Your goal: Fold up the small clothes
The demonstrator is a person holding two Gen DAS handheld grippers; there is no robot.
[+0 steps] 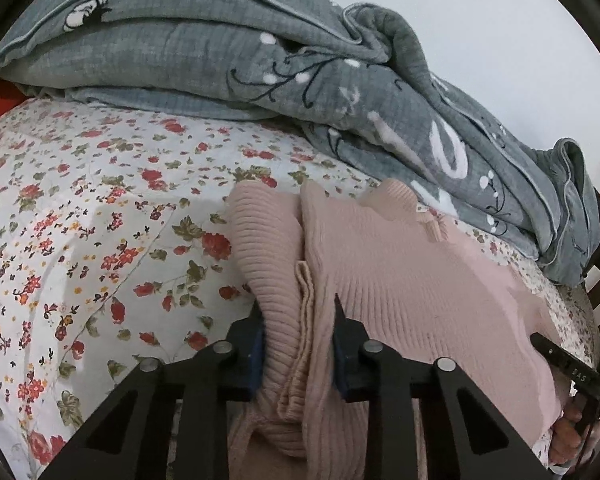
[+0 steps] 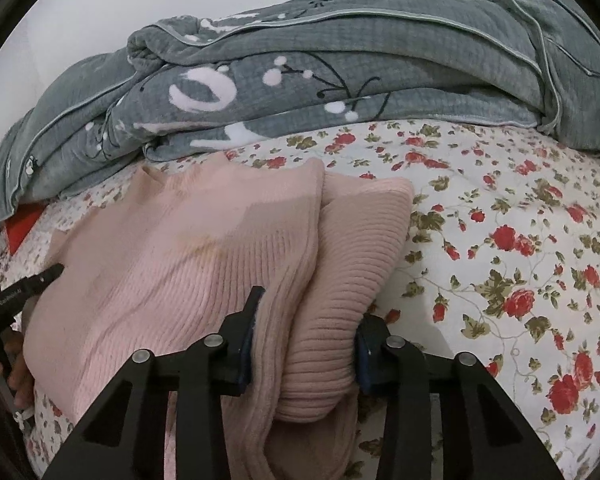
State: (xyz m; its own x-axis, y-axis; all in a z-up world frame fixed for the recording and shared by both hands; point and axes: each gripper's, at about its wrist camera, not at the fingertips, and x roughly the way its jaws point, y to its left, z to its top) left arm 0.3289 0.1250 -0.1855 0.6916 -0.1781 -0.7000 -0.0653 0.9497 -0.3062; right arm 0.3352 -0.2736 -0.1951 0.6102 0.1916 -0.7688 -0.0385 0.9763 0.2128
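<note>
Pink sweater [image 1: 400, 280]: ribbed matt knit. Grey blanket [image 1: 220, 60]: waffle-textured cloth. Floral sheet [image 1: 80, 220]: smooth cotton-like.

My bed [image 1: 80, 208] wears a white sheet printed with small red roses and green leaves. On it lies a pink ribbed knit sweater [image 1: 400, 280], its sleeve doubled alongside the body. Along the far edge a grey blanket [image 1: 260, 60] with white shapes is bunched, just beyond the sweater.

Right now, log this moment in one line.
left gripper: shut on pink ribbed knit sweater | right gripper: shut on sweater | sweater on floral bedsheet
</note>
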